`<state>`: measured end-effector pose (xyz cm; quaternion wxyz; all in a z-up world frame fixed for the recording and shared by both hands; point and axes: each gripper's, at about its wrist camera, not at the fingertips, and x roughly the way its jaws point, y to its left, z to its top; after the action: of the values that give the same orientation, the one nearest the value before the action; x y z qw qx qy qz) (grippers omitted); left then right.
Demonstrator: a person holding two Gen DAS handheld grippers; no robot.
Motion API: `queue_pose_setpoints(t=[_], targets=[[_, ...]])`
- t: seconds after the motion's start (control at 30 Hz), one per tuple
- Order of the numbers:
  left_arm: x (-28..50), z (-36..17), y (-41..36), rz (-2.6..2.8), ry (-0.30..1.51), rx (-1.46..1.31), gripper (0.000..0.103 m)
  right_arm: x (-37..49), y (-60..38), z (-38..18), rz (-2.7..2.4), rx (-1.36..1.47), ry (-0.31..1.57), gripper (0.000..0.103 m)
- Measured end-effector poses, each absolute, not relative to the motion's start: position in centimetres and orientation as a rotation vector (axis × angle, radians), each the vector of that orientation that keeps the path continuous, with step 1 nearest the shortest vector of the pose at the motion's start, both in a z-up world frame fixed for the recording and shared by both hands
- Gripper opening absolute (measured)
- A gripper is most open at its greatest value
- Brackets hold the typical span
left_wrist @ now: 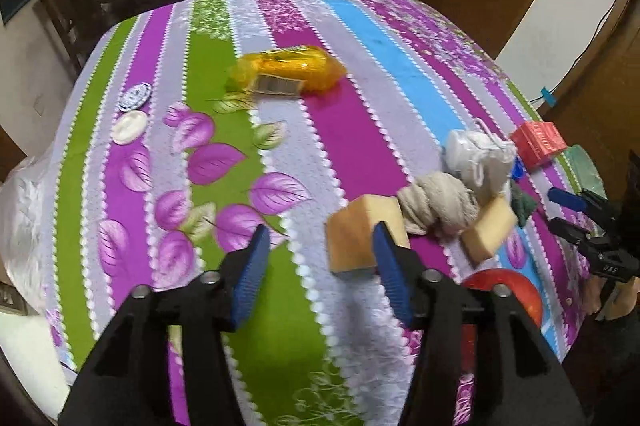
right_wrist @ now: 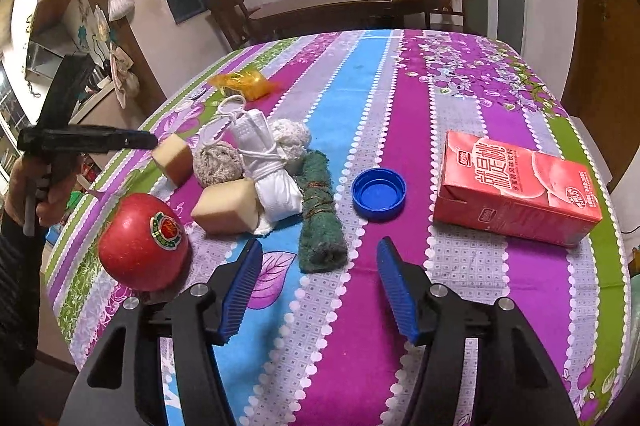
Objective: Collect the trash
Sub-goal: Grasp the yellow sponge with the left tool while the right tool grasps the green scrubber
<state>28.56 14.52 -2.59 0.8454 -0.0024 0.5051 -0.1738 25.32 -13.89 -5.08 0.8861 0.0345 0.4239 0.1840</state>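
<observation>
Juice carton (right_wrist: 516,186) lies flat, far right on the surface (right_wrist: 400,106); light, crushable, best pinched across its narrow sides. Right hand-held gripper (right_wrist: 320,290) spread, empty; left hand-held gripper (left_wrist: 320,266) likewise.

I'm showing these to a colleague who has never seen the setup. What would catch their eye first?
Most likely the loud striped floral tablecloth that fills both views. On it, the red apple with its sticker sits at the near left of the right wrist view, and the pink drink carton lies flat at the right, with a blue bottle cap between them. The open right tool hovers in front, holding nothing.
</observation>
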Motion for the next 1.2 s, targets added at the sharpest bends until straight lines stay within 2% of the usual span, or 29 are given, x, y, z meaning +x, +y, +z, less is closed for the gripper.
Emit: queue_pose_setpoints(t=[0.07,0.33,0.57,0.6,0.67,0.8,0.9,1.0,1.03,1.2], targets=[[28.4,-2.8,14.4,-0.387,1.062,-0.055,0.061,25.2,-13.7,-5.1,0.388,0.07,0.884,0.061],[28.2,-3.0,12.8,-0.412,1.042,-0.085,0.066,25.3,-13.7,-5.4,0.393,0.076,0.894,0.062],[29.2,-4.2,11.9,-0.362,1.059,-0.053,0.066,26.5,-12.4,-5.9,0.408,0.034,0.917,0.062],[29.2,-4.4,11.3,-0.35,1.056,-0.025,0.065,26.9,-12.1,-6.0,0.404,0.018,0.925,0.062],[29.4,-4.7,10.8,-0.336,1.06,0.002,0.05,27.6,-11.7,-6.1,0.392,-0.006,0.935,0.062],[29.6,-5.3,10.0,-0.309,1.06,0.047,0.043,29.3,-10.8,-6.5,0.366,-0.051,0.952,0.061],[29.3,-5.5,9.6,-0.276,1.046,0.09,0.036,30.3,-10.3,-7.1,0.348,-0.083,0.976,0.049],[29.1,-5.2,9.9,-0.264,1.029,0.077,0.034,30.6,-9.8,-7.4,0.329,-0.12,0.969,0.032],[28.9,-5.0,10.0,-0.257,1.014,0.071,0.033,30.5,-9.8,-7.4,0.332,-0.114,0.968,0.022],[27.2,-3.6,10.0,-0.205,0.936,0.07,0.032,29.1,-10.6,-7.0,0.305,-0.061,0.912,0.018]])
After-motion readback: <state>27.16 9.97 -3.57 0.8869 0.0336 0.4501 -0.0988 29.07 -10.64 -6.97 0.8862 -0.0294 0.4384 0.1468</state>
